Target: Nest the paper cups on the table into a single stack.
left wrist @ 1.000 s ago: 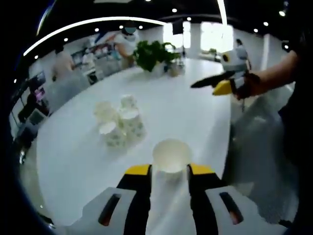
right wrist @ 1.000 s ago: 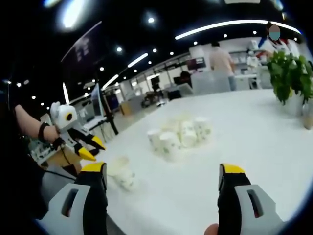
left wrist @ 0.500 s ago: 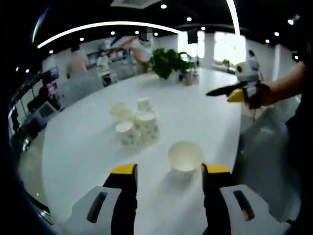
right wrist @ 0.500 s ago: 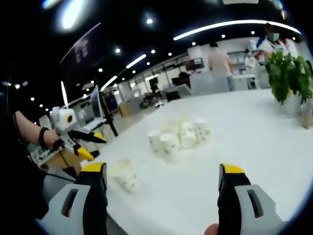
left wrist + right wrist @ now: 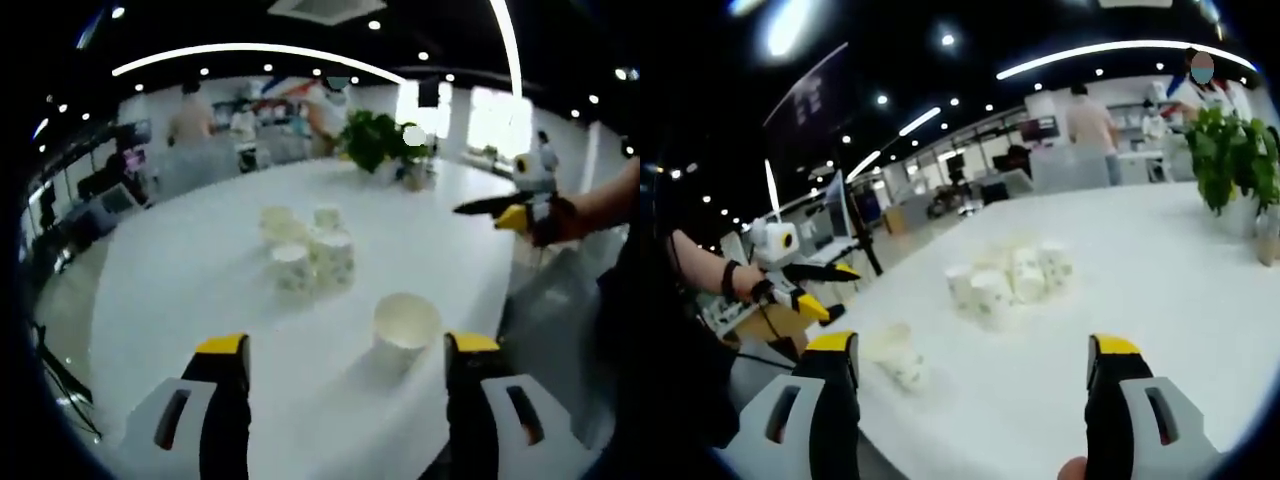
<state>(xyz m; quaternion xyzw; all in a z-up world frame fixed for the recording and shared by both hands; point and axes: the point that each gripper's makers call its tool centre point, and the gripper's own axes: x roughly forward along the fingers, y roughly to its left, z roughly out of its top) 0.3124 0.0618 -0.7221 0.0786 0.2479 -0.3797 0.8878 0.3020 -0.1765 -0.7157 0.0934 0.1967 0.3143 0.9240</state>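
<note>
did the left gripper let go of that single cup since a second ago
Yes. The left gripper opened and drew back; the single cup now stands free on the table.

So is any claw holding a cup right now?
No, nothing is held. The left claw is open, with the lone paper cup standing free on the table between its jaws. The right claw is open too.

One white paper cup (image 5: pixel 405 324) stands upright, apart from the clustered cups (image 5: pixel 305 250).
</note>
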